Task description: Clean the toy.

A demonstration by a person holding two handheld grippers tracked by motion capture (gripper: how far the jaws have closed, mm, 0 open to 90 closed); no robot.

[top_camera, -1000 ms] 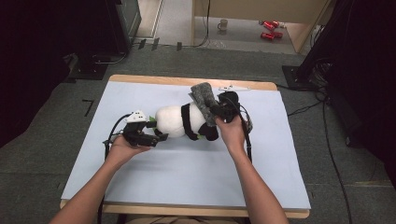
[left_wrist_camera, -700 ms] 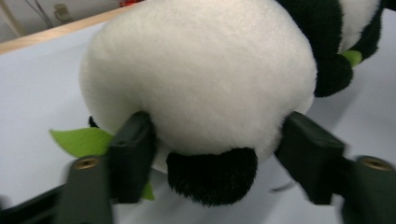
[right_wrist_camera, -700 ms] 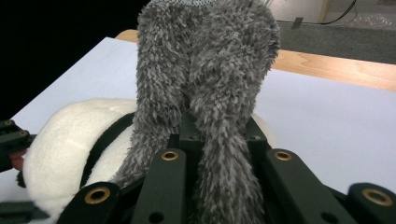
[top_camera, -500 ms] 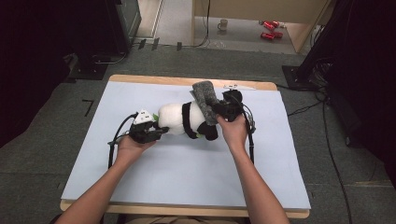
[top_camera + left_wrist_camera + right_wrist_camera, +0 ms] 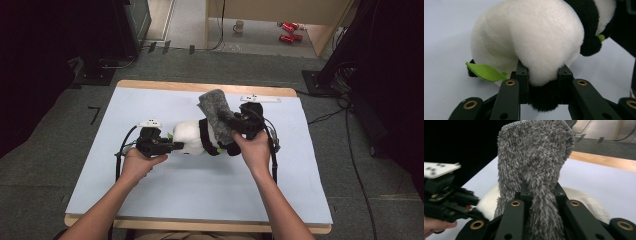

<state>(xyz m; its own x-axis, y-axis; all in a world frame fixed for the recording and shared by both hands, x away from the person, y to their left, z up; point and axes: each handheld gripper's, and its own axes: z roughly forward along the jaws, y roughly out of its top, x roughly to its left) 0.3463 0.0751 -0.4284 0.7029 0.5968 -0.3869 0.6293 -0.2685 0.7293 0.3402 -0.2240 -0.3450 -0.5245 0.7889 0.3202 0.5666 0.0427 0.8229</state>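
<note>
The left gripper (image 5: 170,146) stays clamped on the plush panda (image 5: 529,47), while the right gripper (image 5: 541,195) pinches the grey fuzzy cloth (image 5: 536,157). The cloth now stands more upright above the panda, probably ready for wrapping.

Plush panda (image 5: 195,137) on table (image 5: 100,180), left gripper (image 5: 172,146) touching, right gripper (image 5: 231,121) touching grey cloth (image 5: 214,111)

The plush panda (image 5: 200,138) lay mid-desk (image 5: 150,200) between the left gripper (image 5: 172,146) and right gripper (image 5: 231,121), with the fuzzy cloth (image 5: 215,112) over its far end.
</note>
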